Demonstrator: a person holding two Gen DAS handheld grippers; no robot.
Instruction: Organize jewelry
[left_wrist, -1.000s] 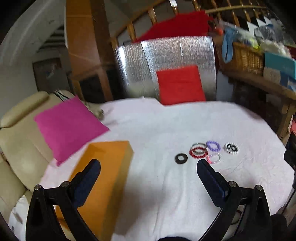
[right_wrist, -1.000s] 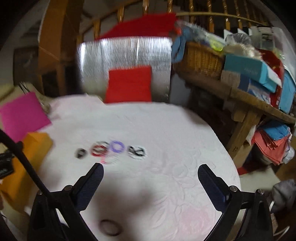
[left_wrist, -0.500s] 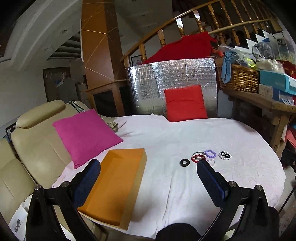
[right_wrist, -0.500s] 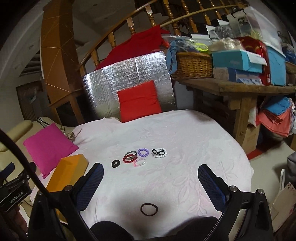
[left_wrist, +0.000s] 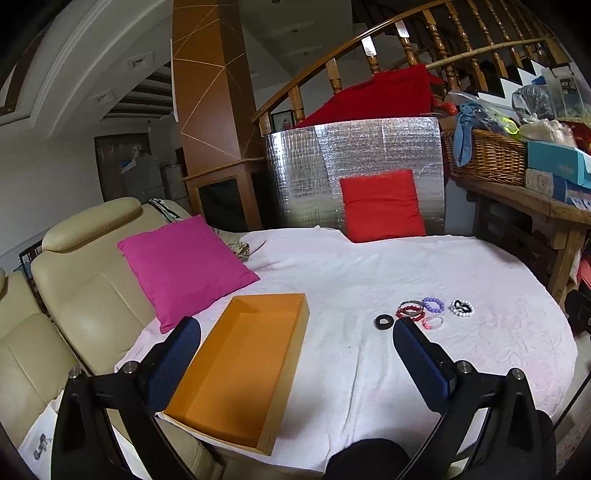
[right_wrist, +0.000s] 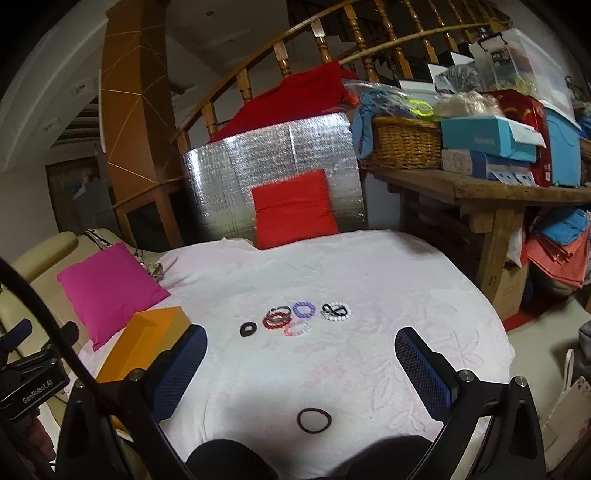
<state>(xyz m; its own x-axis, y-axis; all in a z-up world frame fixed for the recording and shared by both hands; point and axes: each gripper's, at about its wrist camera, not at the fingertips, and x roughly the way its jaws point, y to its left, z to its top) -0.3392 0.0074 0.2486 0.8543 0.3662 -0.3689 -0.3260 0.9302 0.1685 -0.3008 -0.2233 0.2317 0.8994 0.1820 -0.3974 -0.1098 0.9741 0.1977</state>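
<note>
Several bracelets lie in a cluster on the white cloth: a black ring (left_wrist: 384, 321) (right_wrist: 248, 329), a red bead bracelet (left_wrist: 409, 312) (right_wrist: 275, 321), a purple one (left_wrist: 432, 305) (right_wrist: 303, 309), a pink one (left_wrist: 432, 322) (right_wrist: 297, 328) and a black-and-white one (left_wrist: 461, 308) (right_wrist: 335, 312). A dark hair band (right_wrist: 314, 420) lies near the front edge. An open, empty orange box (left_wrist: 243, 365) (right_wrist: 142, 341) sits at the left. My left gripper (left_wrist: 296, 328) is open above the box and cloth. My right gripper (right_wrist: 300, 339) is open, held well short of the bracelets.
A pink cushion (left_wrist: 184, 266) leans on a beige sofa (left_wrist: 74, 280) at the left. A red cushion (left_wrist: 382, 205) stands against a silver foil panel (left_wrist: 354, 166) at the back. A cluttered wooden bench (right_wrist: 480, 188) with a wicker basket (right_wrist: 402, 142) is to the right.
Both grippers have pulled back and up from the table. The bracelets look smaller and farther. The box's open inside and the hair band have come into view.
</note>
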